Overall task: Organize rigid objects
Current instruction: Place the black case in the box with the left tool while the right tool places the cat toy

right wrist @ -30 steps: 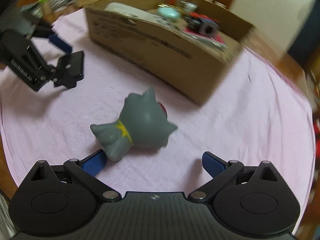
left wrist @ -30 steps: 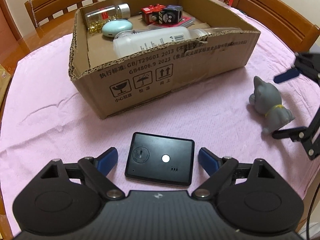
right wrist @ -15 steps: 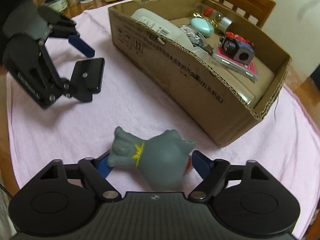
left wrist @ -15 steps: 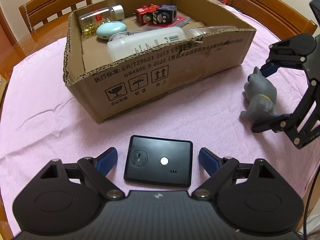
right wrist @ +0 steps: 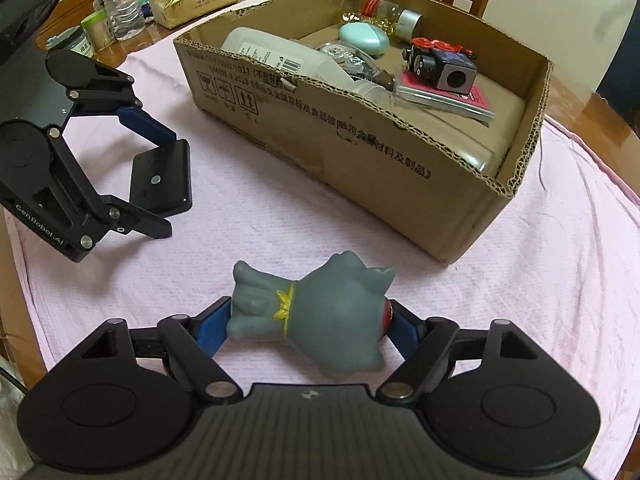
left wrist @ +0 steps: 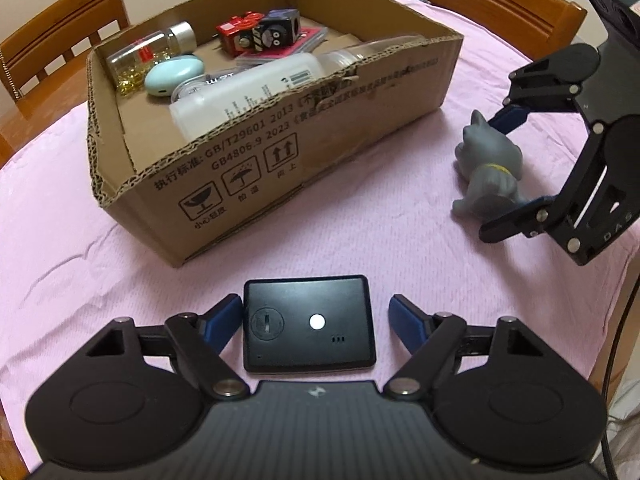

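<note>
A pink cloth [left wrist: 360, 216] is covering the table under both grippers, and an open cardboard box [left wrist: 280, 148] is standing on it beyond and ahead of them, with bare cloth lying between it and either gripper. The left gripper [left wrist: 316, 316] is pointing steeply down with its jaws closing around a flat black device [left wrist: 308, 322] that is lying on the cloth between them: the left pad is sitting against the device's left edge, while the right pad is standing just clear of its right edge, so the device is not yet being pinched. The right gripper [right wrist: 308, 320] is likewise pointing down, its jaws easing slightly wider while a grey cat figurine [right wrist: 316, 316] is lying on its side crosswise between them, its body end meeting the left pad and its head meeting the right pad; whether the figurine is being lifted off the cloth cannot be told. Inside the box, farther from both grippers, a white plastic bottle [left wrist: 248, 92] is lying along the near wall, a glass jar [left wrist: 148, 56] of yellow beads is resting in the far left corner as the left wrist sees it, a pale teal oval case [left wrist: 174, 76] is sitting just beside the jar, and a small red and black toy [left wrist: 260, 34] is lying near the far wall. Wooden chairs [left wrist: 60, 28] are standing behind the table.
</note>
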`<state>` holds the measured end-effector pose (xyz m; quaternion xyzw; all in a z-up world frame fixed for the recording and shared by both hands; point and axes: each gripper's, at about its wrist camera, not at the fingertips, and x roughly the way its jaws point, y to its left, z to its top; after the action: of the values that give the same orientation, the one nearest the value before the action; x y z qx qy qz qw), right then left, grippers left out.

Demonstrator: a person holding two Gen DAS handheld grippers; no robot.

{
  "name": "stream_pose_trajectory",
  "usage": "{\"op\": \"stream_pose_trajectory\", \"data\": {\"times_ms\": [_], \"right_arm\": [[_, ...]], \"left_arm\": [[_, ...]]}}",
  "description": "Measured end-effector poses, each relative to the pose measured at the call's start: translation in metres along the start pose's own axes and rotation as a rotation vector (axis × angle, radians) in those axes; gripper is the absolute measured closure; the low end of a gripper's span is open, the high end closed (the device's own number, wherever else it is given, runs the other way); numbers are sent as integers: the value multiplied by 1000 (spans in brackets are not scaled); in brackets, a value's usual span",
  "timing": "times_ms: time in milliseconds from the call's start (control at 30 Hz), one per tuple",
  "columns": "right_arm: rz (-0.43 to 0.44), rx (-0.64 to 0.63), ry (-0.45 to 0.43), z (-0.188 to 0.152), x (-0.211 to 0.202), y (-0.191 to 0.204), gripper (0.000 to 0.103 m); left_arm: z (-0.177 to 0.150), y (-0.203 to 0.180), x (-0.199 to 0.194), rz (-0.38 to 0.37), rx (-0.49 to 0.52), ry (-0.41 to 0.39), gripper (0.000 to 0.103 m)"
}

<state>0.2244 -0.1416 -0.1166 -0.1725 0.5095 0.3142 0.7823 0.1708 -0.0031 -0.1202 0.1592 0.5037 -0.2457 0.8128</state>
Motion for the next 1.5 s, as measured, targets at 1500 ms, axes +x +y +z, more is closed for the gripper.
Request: {"op": "stream_pose_trajectory", "data": {"times_ms": [1500], "right_arm": [[-95, 15, -195, 58, -93, -5, 27]], "left_arm": [[28, -6, -85, 1, -52, -43, 34]]}}
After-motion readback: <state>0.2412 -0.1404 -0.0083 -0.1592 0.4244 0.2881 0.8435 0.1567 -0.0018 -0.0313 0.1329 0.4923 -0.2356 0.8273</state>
